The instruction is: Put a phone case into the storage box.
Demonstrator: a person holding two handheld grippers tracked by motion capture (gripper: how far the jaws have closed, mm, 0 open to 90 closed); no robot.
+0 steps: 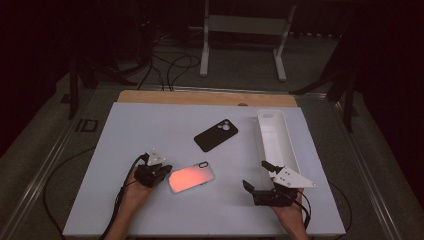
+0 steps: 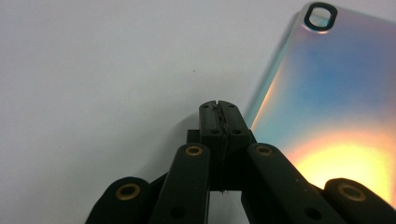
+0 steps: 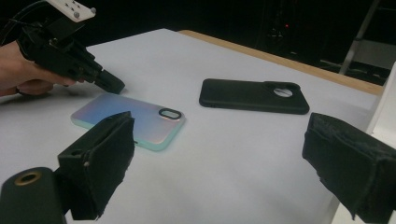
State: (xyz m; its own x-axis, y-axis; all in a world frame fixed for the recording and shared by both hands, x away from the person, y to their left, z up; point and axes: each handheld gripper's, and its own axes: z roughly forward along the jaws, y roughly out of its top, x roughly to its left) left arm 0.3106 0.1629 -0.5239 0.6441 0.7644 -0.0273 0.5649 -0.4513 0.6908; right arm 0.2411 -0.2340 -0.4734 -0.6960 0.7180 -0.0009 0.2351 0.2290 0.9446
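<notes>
Your left tool was closed, empty, beside the shiny phone case; your right tool gaped. Opening before the near-left edge looked wise.

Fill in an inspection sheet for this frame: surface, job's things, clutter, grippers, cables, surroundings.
Surface: white board over a wooden table, flat and clean.
Job's things: iridescent case lying back up; black case beyond it, apart; white tray at the right edge, its inside looks bare.
Clutter: nothing seen.
Grippers: left gripper shut, tips at the iridescent case's near edge; right gripper open, holding nothing.
Cables: one trails from each gripper; more lie on the floor behind.
Surroundings: dark room, white stand behind the table.
</notes>
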